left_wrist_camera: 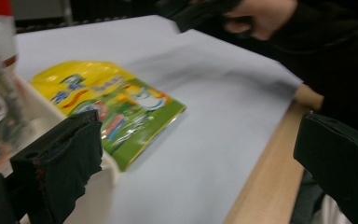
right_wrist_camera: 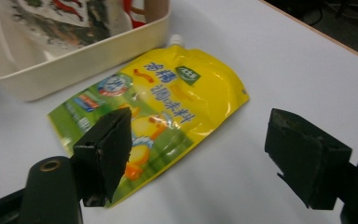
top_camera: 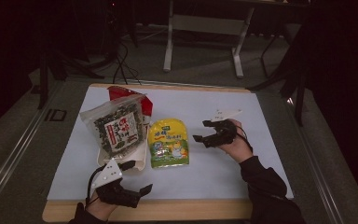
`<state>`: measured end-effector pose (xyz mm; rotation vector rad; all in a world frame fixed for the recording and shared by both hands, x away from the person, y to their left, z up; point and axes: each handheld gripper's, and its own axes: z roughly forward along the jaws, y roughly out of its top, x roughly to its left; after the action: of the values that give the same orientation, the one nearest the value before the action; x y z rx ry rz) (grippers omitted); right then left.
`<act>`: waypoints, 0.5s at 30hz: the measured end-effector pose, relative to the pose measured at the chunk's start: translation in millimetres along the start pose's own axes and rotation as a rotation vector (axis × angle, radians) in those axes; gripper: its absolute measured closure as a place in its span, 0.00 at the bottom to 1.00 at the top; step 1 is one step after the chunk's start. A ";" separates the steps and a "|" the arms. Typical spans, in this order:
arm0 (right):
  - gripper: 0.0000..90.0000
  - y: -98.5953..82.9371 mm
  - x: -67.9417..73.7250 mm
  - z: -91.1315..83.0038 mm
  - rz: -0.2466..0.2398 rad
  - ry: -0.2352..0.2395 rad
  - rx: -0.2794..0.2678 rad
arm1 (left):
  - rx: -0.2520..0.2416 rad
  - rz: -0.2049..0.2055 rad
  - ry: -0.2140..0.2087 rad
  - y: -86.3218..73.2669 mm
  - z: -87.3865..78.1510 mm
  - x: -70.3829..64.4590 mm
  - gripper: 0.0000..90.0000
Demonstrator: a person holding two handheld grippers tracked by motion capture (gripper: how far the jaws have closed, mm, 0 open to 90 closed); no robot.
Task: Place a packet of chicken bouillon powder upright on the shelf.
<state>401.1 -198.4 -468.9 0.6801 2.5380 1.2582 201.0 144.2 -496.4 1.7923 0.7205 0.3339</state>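
A yellow and green spouted pouch (top_camera: 168, 143) lies flat on the white mat, just right of a cream tray (top_camera: 140, 164). The tray holds a clear bag of dark seaweed snack (top_camera: 117, 128) with a red packet (top_camera: 119, 92) behind it. My right gripper (top_camera: 203, 130) hovers open to the right of the pouch. In the right gripper view the pouch (right_wrist_camera: 168, 102) lies ahead of the wide-apart jaws (right_wrist_camera: 205, 149). My left gripper (top_camera: 137, 177) is open near the tray's front corner. Its own view shows the pouch (left_wrist_camera: 112, 102) and the tray rim (left_wrist_camera: 108, 169) by the left jaw.
The white mat (top_camera: 242, 154) covers a wooden table whose bare front edge (top_camera: 191, 210) runs along the bottom. Beyond the table are a dark floor, cables and the white legs of a stand (top_camera: 168, 51). The other hand (left_wrist_camera: 256, 14) shows far off in the left gripper view.
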 end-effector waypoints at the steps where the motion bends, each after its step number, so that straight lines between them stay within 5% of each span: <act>1: 0.26 0.9 -1.1 3.0 0.007 0.004 0.005 | 0.000 0.000 0.000 0.0 0.0 0.0 0.03; 6: 0.26 4.1 -7.5 16.1 0.017 0.018 0.004 | 0.041 0.014 -0.058 -2.6 5.8 -4.0 0.03; 15: 0.26 10.3 -19.3 39.8 0.018 0.010 0.025 | 0.086 0.045 -0.089 -7.8 13.9 -12.7 0.03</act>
<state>436.8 -175.2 -484.9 0.7047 2.5655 1.2409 196.5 127.3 -506.8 1.8950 0.6408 0.2543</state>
